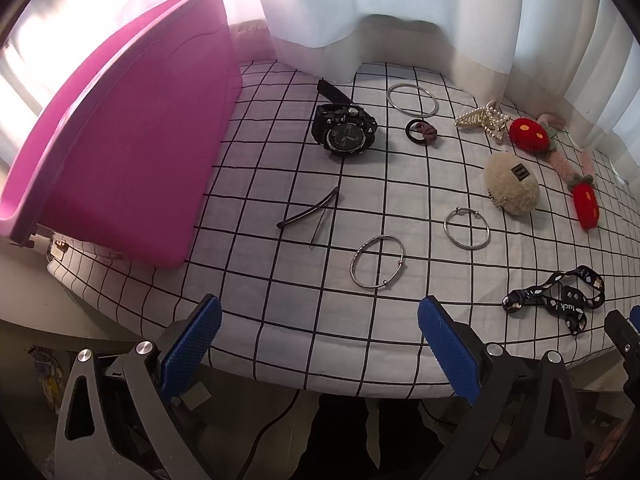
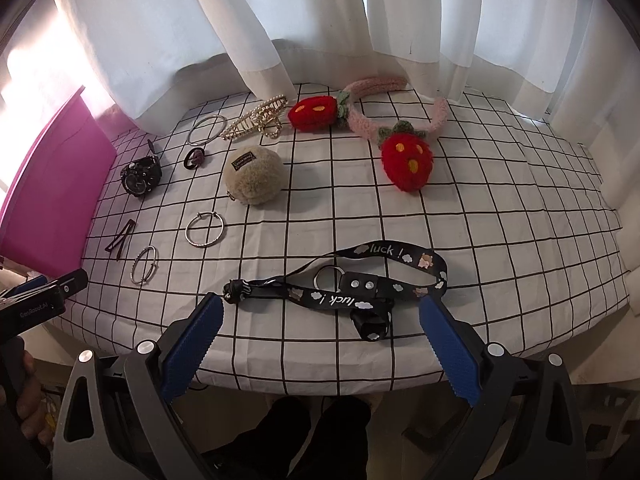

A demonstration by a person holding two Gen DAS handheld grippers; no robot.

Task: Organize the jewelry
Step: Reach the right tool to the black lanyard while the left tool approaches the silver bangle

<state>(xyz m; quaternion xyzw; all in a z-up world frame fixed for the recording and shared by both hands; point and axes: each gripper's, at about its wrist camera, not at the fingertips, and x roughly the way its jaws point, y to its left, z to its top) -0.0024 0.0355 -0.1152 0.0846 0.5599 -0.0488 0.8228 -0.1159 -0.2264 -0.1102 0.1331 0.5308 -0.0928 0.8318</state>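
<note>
Jewelry lies spread on a checked cloth (image 1: 280, 288). A black watch (image 1: 345, 133), three silver bangles (image 1: 377, 262) (image 1: 466, 227) (image 1: 413, 99), a black hair clip (image 1: 308, 211), a hair tie (image 1: 421, 131), a pearl claw clip (image 1: 482, 119), a beige plush pouch (image 1: 512, 184), a strawberry headband (image 2: 400, 140) and a black "luck!" lanyard (image 2: 344, 286) are visible. My left gripper (image 1: 318, 344) is open and empty at the near edge, before the nearest bangle. My right gripper (image 2: 320, 340) is open and empty, just short of the lanyard.
A pink plastic bin (image 1: 120, 152) stands on the left of the cloth, also in the right wrist view (image 2: 52, 196). White curtains (image 2: 320, 20) hang behind the table. The table's front edge runs just ahead of both grippers.
</note>
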